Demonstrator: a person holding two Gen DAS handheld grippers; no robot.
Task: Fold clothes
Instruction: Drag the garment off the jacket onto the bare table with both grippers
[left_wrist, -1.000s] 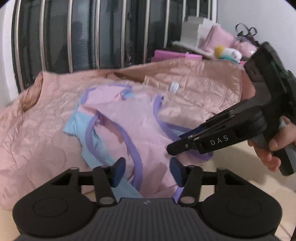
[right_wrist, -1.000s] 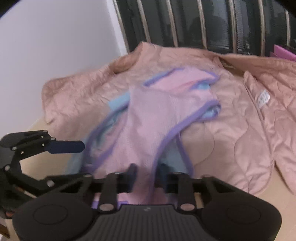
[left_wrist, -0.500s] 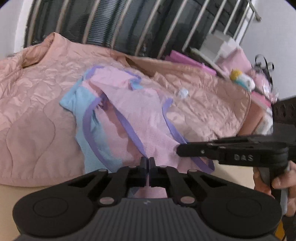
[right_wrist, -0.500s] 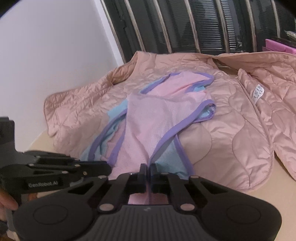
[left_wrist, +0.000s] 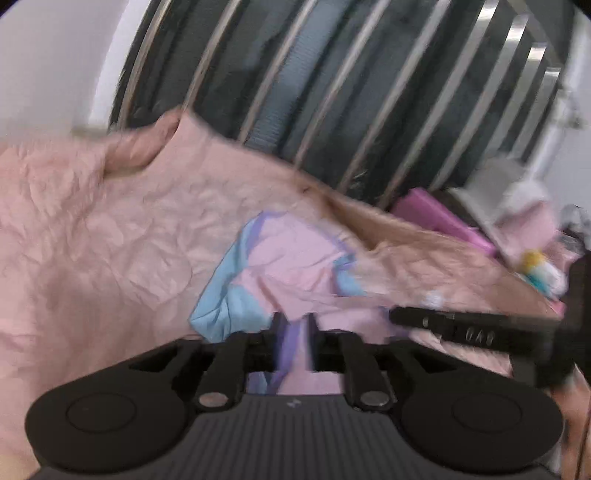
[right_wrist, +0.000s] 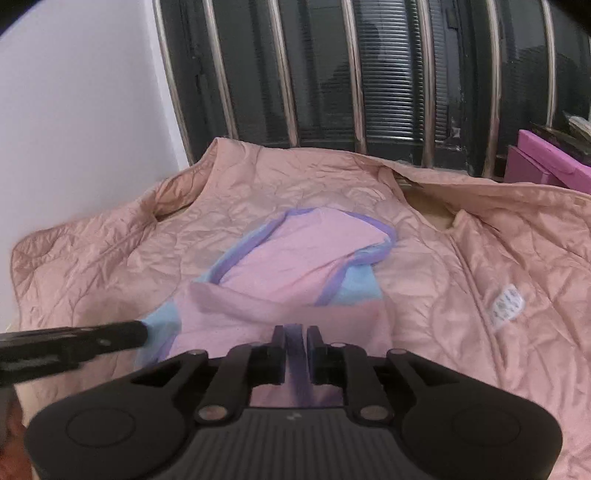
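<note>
A small pink garment (left_wrist: 291, 266) with purple trim and light blue panels lies on a peach quilted jacket (left_wrist: 92, 229). It also shows in the right wrist view (right_wrist: 295, 266), on the jacket (right_wrist: 480, 258). My left gripper (left_wrist: 294, 325) is shut on the garment's near purple-trimmed edge. My right gripper (right_wrist: 295, 339) is shut on the same near edge further right. Both hold the edge lifted and carried over the far part, so the garment is doubled. Each gripper's fingers show in the other's view, the right gripper (left_wrist: 402, 317) and the left gripper (right_wrist: 136, 332).
Dark window with metal bars (right_wrist: 369, 92) stands behind the jacket. A white wall (right_wrist: 74, 110) is at the left. A magenta box (right_wrist: 546, 162) and a heap of toys and pink things (left_wrist: 528, 236) sit at the back right. The jacket's white label (right_wrist: 506, 304) lies to the right.
Both grippers closed on the garment's near edge, then lifted it and carried it away from me over the far part. The garment looks shorter and doubled now. The left view is blurred by motion.
</note>
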